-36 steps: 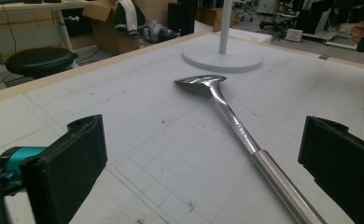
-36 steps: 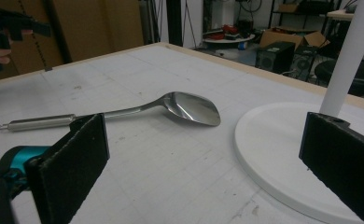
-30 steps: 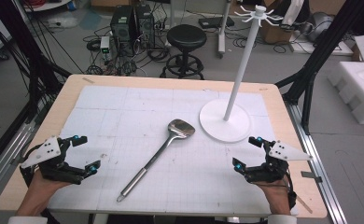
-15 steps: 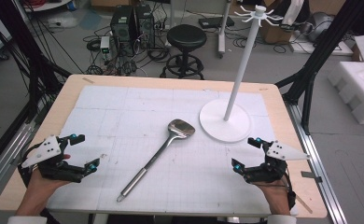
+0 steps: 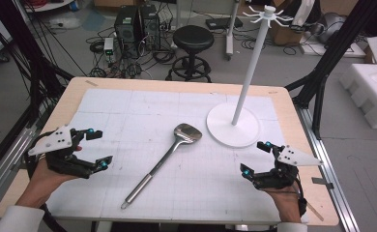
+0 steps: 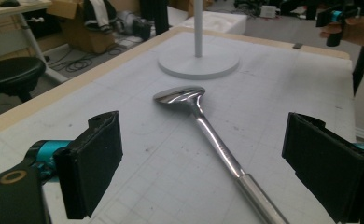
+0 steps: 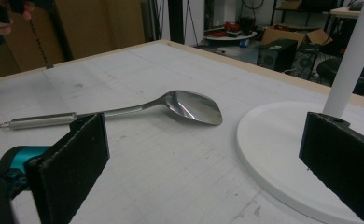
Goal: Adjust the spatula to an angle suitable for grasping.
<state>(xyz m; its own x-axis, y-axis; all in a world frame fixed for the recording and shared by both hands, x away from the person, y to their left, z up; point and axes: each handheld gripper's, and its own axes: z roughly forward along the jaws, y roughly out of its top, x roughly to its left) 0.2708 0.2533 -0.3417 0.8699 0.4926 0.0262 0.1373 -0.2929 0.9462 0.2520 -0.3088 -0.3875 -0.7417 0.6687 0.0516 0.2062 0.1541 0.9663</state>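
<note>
I see the spatula (image 5: 163,157) lying flat in the middle of the table (image 5: 177,84), on the mat (image 5: 143,106). Its wide end points to the far side, near the stand (image 5: 235,121). The stand is on the mat too, to the right and further back. My left gripper (image 5: 97,147) is left of the spatula. My right gripper (image 5: 255,157) is right of it, in front of the stand. A stool (image 5: 192,38) is on the floor behind the table.

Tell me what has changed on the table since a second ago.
The left gripper has lifted and edged up the high view toward the spatula; its jaws have just been closing slightly, nothing between them. The right gripper stays open and in place. The spatula and white stand have not moved.
</note>
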